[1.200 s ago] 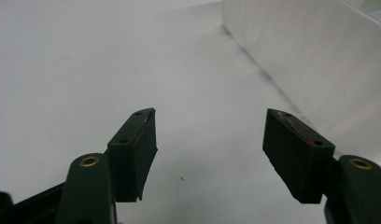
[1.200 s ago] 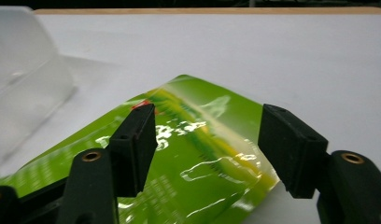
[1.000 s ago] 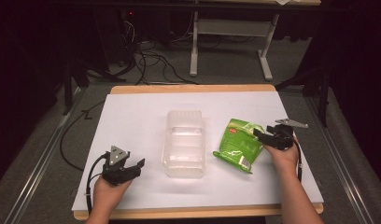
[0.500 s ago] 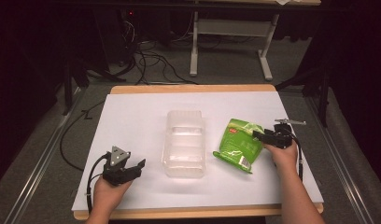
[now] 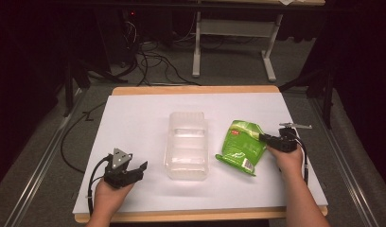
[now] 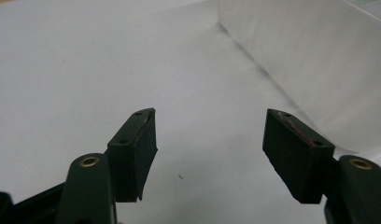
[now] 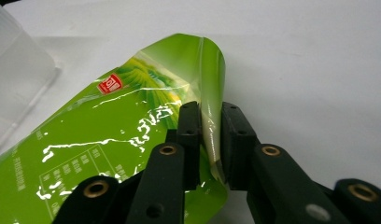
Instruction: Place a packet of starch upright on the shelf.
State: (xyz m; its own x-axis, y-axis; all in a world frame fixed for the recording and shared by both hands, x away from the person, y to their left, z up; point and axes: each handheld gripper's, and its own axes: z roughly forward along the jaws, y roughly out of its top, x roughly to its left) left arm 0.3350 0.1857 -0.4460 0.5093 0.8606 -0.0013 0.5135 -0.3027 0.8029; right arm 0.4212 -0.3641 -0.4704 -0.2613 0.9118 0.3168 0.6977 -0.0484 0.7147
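A green snack bag (image 5: pixel 239 147) lies on the white table right of centre, its right edge curled upward. My right gripper (image 5: pixel 264 137) reaches in from the bag's right side. Its jaws have just been closing, and in the right gripper view my right gripper (image 7: pixel 211 136) is shut on the bag's (image 7: pixel 109 135) upturned edge, pinched between both pads. My left gripper (image 5: pixel 142 167) rests near the front left of the table. In the left gripper view my left gripper (image 6: pixel 209 149) stands open over bare table, with nothing between its jaws.
A clear plastic container (image 5: pixel 187 144) stands upside down at the table's middle, between the two grippers; its wall (image 6: pixel 319 60) rises just right of the left jaws. The white table top (image 5: pixel 134 118) extends far back. Desk legs and cables lie beyond.
The right gripper's jaws have come together on the bag's right edge. The left hand and the container have kept still.
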